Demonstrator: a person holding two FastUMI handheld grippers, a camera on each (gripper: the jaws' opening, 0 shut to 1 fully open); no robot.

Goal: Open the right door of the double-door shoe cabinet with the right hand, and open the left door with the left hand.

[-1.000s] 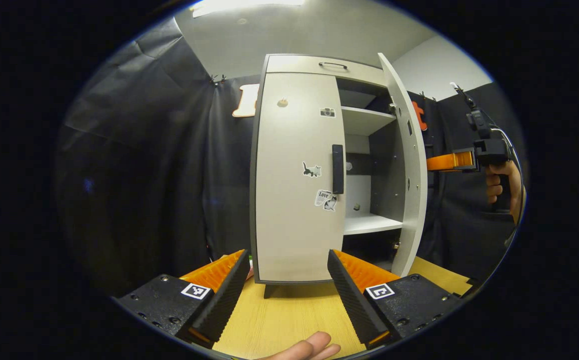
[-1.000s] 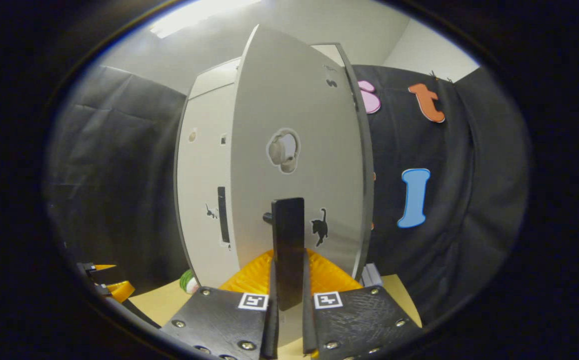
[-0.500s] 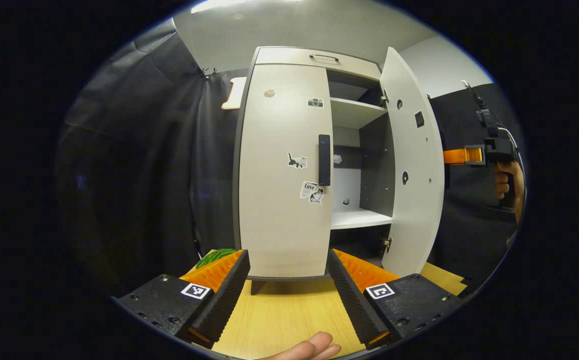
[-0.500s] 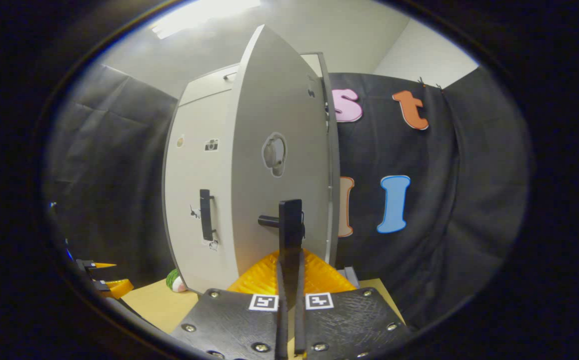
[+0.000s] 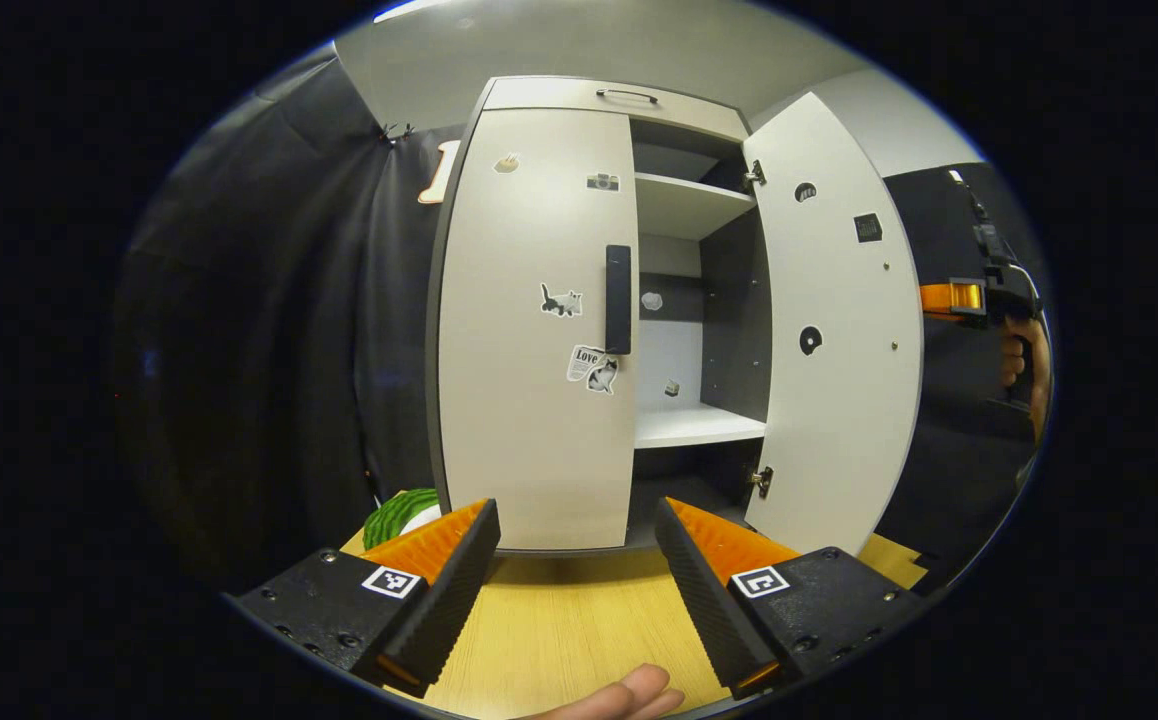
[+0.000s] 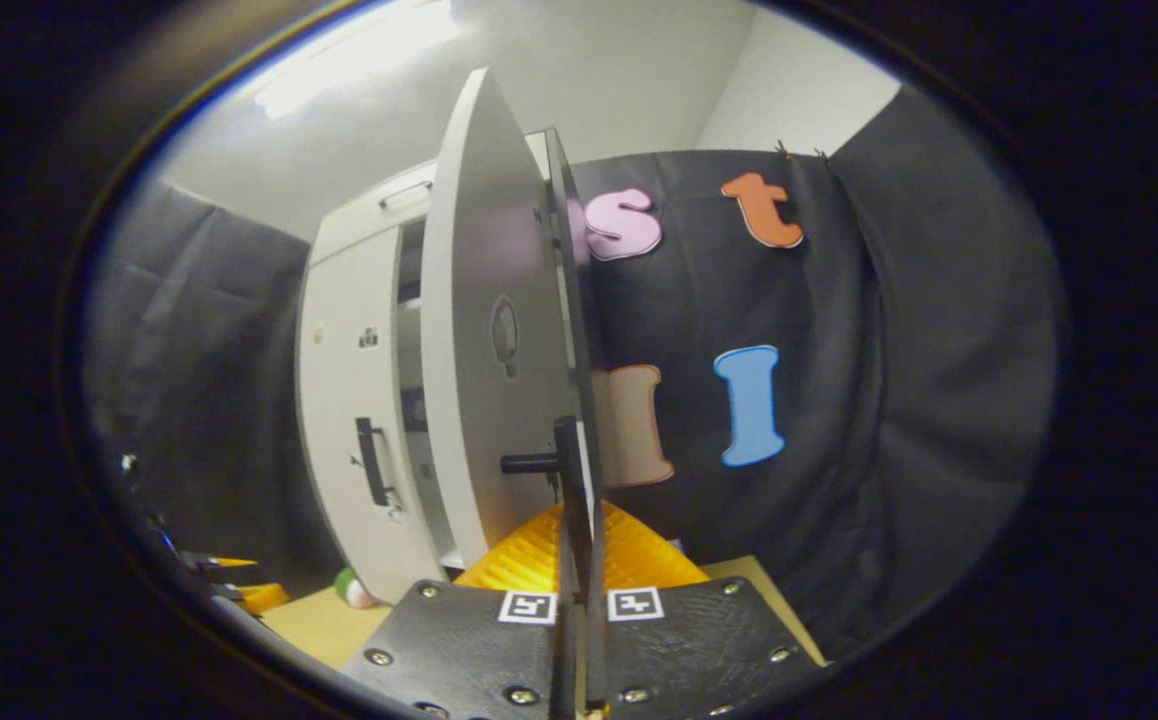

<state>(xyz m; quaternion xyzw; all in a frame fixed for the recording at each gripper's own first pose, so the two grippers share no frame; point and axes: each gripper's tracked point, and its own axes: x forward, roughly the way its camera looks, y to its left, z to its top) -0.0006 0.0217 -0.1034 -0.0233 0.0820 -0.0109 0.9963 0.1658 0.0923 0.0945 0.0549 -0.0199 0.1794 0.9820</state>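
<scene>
While the right gripper [image 6: 577, 640], its jaws clamped on the right door's handle [image 6: 571, 490], has swung the right door [image 5: 834, 330] wider within a second, the left gripper [image 5: 574, 590] waits, jaws apart, with the closed left door [image 5: 529, 330] ahead of them.

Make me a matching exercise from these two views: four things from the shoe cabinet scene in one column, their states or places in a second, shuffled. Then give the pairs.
Things
1. right door
2. left door
3. left gripper
4. right gripper

States or places
A. shut flat against the cabinet
B. open, above the wooden tabletop, facing the cabinet
C. swung wide open, shelves exposed
D. closed on the right door's black handle

Pairs: 1-C, 2-A, 3-B, 4-D
</scene>
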